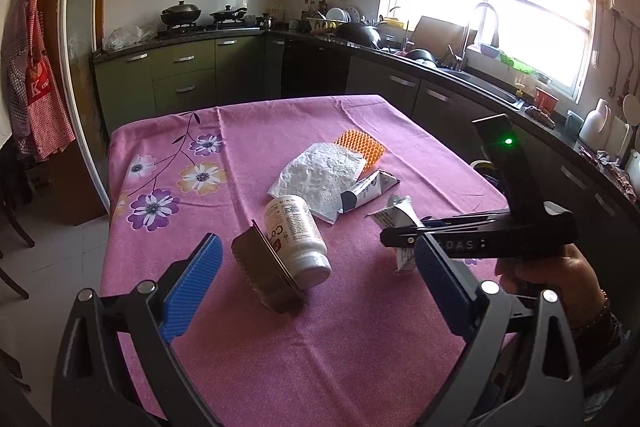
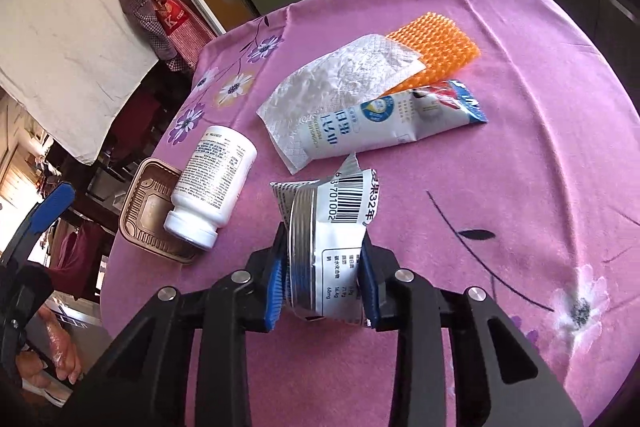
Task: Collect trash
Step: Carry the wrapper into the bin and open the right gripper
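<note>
My right gripper (image 2: 324, 275) is shut on a crumpled silver snack wrapper (image 2: 332, 251) with a barcode, held just above the pink tablecloth; the wrapper also shows in the left wrist view (image 1: 400, 215). My left gripper (image 1: 316, 275) is open and empty, near a brown plastic tray (image 1: 266, 267) standing on edge against a white pill bottle (image 1: 298, 227) that lies on its side. In the right wrist view the bottle (image 2: 216, 179) rests on the tray (image 2: 148, 211). Beyond lie a white crinkled bag (image 2: 340, 83), a milk pouch (image 2: 384, 123) and an orange mesh pad (image 2: 436, 43).
The table (image 1: 200, 327) has a pink flowered cloth and fills the middle of the kitchen. Dark counters with a sink (image 1: 480, 79) and stove (image 1: 200, 23) run behind and to the right. Aprons (image 1: 36, 75) hang at the left.
</note>
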`<state>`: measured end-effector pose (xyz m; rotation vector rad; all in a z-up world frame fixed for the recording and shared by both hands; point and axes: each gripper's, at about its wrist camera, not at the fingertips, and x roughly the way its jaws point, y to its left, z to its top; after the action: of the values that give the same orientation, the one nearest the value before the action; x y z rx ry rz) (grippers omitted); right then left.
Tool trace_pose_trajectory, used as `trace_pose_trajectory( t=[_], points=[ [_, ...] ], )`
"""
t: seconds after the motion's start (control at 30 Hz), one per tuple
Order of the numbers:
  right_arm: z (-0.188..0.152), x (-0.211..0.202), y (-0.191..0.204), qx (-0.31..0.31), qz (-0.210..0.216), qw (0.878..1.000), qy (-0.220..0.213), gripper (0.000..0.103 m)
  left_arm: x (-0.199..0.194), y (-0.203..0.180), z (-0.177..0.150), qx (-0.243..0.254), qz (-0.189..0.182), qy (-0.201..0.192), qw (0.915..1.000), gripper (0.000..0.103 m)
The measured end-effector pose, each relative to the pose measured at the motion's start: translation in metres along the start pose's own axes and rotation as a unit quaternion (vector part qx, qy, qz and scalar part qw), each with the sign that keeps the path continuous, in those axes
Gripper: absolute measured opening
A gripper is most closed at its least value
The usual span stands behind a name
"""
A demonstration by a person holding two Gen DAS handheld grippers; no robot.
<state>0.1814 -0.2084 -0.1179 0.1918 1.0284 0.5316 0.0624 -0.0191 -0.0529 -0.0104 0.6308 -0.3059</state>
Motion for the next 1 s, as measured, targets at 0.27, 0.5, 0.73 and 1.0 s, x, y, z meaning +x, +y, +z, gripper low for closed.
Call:
trace_pose_trajectory(
  t=[0.27, 0.5, 0.73, 1.0],
  points=[
    [-0.005, -0.104, -0.073, 0.047, -0.067, 0.992, -0.092, 0.032, -0.001, -0.020, 0.015, 0.014, -0.024, -0.015, 0.9995, 0.092],
    [0.000, -0.169, -0.203, 0.135, -0.218, 0.958, -0.128, 0.032, 0.008, -0.042, 0.020, 0.031, -0.036, -0.013, 0.9988, 0.092],
    [-0.011, -0.159, -0.301, 0.175, -0.290, 0.936, -0.095, 0.032, 0.016, -0.054, 0.025, 0.042, -0.035, -0.007, 0.9985, 0.092],
    [-0.016, -0.133, -0.336, 0.184, -0.296, 0.935, -0.067, 0.033, 0.021, -0.057, 0.024, 0.044, -0.030, 0.001, 0.9986, 0.092]
  ],
)
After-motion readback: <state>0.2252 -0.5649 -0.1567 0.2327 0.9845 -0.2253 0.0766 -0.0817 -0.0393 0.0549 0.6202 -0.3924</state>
